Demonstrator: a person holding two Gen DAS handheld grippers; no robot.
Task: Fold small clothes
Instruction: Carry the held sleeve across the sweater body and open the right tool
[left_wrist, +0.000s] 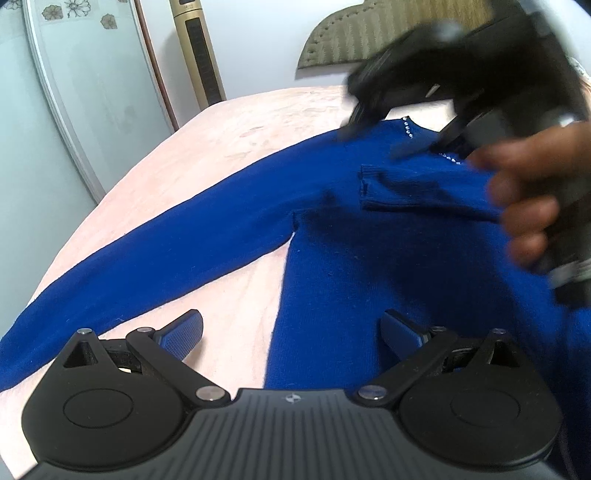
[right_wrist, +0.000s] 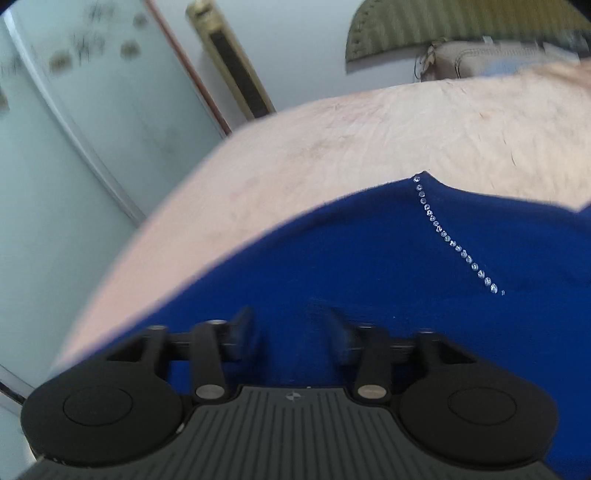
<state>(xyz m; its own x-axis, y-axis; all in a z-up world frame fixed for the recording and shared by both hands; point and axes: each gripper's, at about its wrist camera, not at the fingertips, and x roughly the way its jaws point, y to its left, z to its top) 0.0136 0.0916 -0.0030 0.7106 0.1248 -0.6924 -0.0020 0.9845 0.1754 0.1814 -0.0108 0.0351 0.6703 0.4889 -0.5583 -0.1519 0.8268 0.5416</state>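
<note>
My right gripper (right_wrist: 291, 332) blurs over the blue sweater (left_wrist: 351, 258), parted, holding nothing. My left gripper (left_wrist: 291, 332) gapes empty above its hem; the bed (left_wrist: 207, 147) lies beneath.

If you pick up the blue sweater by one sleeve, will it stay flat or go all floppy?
Probably floppy: the blue sweater is soft knit, already folded over itself near the chest. The long sleeve would likely dangle. It looks thin, so probably light.

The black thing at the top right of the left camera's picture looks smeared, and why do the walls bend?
Left wrist view: the right gripper and the hand holding it are motion-blurred, while the blue sweater stays fairly sharp. Right wrist view: the whole picture is slightly smeared, door included. Both views: the fisheye lens bows straight edges.
</note>
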